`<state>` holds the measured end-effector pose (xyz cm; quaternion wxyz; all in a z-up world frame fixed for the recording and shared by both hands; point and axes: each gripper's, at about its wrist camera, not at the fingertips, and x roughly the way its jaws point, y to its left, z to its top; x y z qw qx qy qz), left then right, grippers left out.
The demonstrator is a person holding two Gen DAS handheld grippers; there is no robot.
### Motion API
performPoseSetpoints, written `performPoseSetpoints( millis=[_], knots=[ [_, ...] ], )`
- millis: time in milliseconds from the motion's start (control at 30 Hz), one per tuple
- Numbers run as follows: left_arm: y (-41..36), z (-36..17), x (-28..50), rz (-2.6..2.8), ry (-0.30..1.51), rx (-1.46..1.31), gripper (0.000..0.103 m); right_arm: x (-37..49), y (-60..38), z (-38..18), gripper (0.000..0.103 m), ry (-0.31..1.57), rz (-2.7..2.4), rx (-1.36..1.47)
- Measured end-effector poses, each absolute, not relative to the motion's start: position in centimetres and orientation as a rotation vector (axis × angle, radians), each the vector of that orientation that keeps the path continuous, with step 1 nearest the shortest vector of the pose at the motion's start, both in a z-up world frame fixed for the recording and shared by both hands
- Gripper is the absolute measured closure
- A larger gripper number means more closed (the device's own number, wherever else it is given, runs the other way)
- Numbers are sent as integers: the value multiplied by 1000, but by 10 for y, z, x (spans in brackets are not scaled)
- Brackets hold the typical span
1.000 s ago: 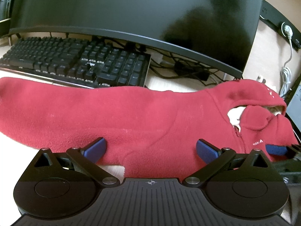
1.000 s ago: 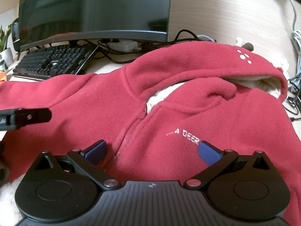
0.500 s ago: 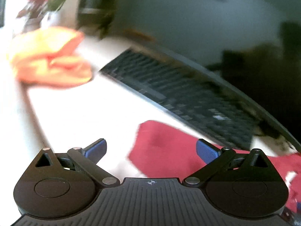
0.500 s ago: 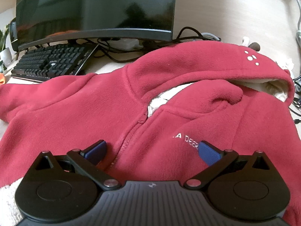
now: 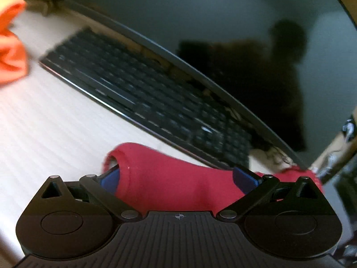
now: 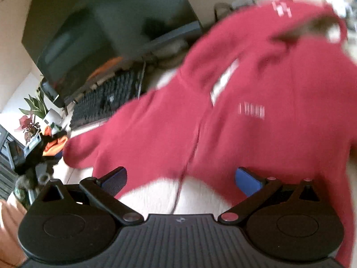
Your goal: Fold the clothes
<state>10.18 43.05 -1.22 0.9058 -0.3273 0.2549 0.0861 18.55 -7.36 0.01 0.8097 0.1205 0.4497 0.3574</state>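
- Left wrist view: pale surface [image 5: 44,134] bare to the left and ahead, hemmed at the back by a black keyboard [image 5: 145,102] lying slantwise and the lower edge of a dark monitor [image 5: 223,22] above it.
- Orange cloth [image 5: 11,44] at the far left edge, well apart from everything else.
- Sleeve of the red fleece hoodie [image 5: 169,178] between the fingers of the left gripper [image 5: 176,177], cuff opening toward the left blue pad [image 5: 111,176].
- Left gripper spread wide, sleeve filling the gap without being pinched.
- Right wrist view, blurred: red hoodie spread across most of the surface [image 6: 75,174], hood at the far upper right, pale lining showing at the bottom hem.
- Keyboard [image 6: 107,102] and monitor [image 6: 100,29] to the left rear; potted plant [image 6: 38,116] and orange cloth [image 6: 53,145] at the left edge.
- Right gripper [image 6: 180,178] held apart over the hem near the zip line, clamped on nothing.
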Motion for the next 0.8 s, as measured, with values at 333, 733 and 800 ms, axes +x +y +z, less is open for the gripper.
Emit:
performPoseSetpoints(
  millis=[333, 733, 800],
  knots=[
    [337, 116, 155, -162, 368, -700, 0, 160, -65, 0, 0, 928, 704, 157],
    [71, 154, 272, -532, 765, -463, 0, 145, -120, 19, 0, 843, 674, -55],
    [70, 142, 272, -521, 794, -451, 0, 139, -127, 17, 0, 824, 646, -114]
  ],
)
